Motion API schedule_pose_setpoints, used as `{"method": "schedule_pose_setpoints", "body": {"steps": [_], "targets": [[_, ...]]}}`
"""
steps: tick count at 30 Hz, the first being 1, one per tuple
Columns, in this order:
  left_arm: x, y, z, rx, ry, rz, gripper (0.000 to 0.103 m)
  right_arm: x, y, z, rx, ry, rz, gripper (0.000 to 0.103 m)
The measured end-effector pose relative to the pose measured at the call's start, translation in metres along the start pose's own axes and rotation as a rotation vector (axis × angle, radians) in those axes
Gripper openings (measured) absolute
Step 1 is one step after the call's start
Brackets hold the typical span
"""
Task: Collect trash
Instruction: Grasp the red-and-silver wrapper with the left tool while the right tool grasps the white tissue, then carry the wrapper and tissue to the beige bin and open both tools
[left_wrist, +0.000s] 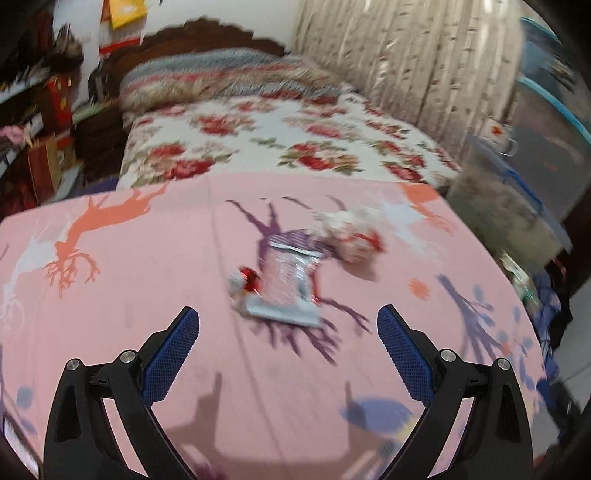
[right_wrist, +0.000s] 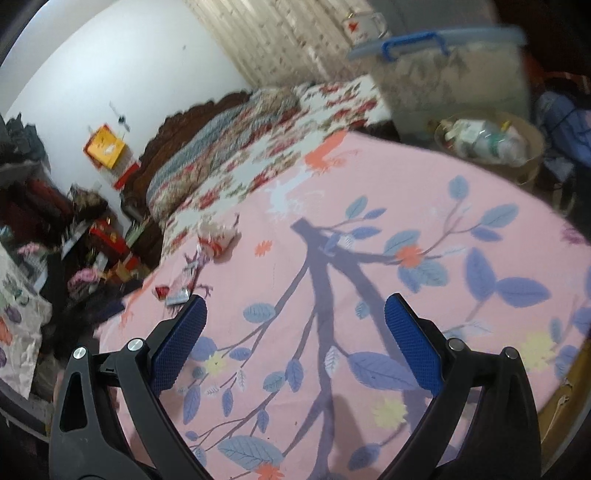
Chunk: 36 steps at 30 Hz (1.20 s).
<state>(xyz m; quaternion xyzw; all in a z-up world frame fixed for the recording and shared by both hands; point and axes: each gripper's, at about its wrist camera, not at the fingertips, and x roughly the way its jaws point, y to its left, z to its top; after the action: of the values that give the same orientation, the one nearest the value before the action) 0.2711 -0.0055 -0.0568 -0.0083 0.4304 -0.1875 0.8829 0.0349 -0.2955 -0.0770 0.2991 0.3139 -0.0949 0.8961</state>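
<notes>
A flat clear and silver wrapper (left_wrist: 286, 286) lies on the pink patterned cloth (left_wrist: 129, 266). A small red and white scrap (left_wrist: 243, 281) touches its left side. A crumpled white and red wad (left_wrist: 352, 230) lies just behind it to the right. My left gripper (left_wrist: 288, 314) is open and empty, just short of the wrapper. In the right wrist view the same trash shows far left: the wrapper (right_wrist: 177, 294), the red scrap (right_wrist: 161, 291) and the wad (right_wrist: 218, 236). My right gripper (right_wrist: 295, 304) is open and empty over the cloth (right_wrist: 406, 206).
A round bin (right_wrist: 491, 144) filled with trash stands beyond the cloth's far right edge. A clear tub with a blue lid (right_wrist: 443, 62) stands behind it. A floral bed (left_wrist: 280, 144) lies beyond the cloth. Cluttered shelves (left_wrist: 33, 122) are at the left.
</notes>
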Motion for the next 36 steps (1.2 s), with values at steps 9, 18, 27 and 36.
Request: {"method": "schedule_pose_setpoints", "body": {"steps": [9,18,27,36], "targets": [[0.071,0.008,0.012,-0.007,0.133,0.006,0.092,0.108,0.073,0.059,-0.273,0.141,0.082,0.096],[0.079,-0.017,-0.001,0.071,0.109,0.013,0.044,0.250,0.138,0.093,-0.356,0.290,0.124,0.094],[0.059,-0.023,0.002,0.006,0.095,-0.093,0.019,0.225,0.085,0.105,-0.307,0.296,0.154,0.035],[0.047,-0.105,0.004,0.050,0.145,-0.305,0.019,0.122,-0.040,0.135,-0.171,0.189,0.113,0.035]]}}
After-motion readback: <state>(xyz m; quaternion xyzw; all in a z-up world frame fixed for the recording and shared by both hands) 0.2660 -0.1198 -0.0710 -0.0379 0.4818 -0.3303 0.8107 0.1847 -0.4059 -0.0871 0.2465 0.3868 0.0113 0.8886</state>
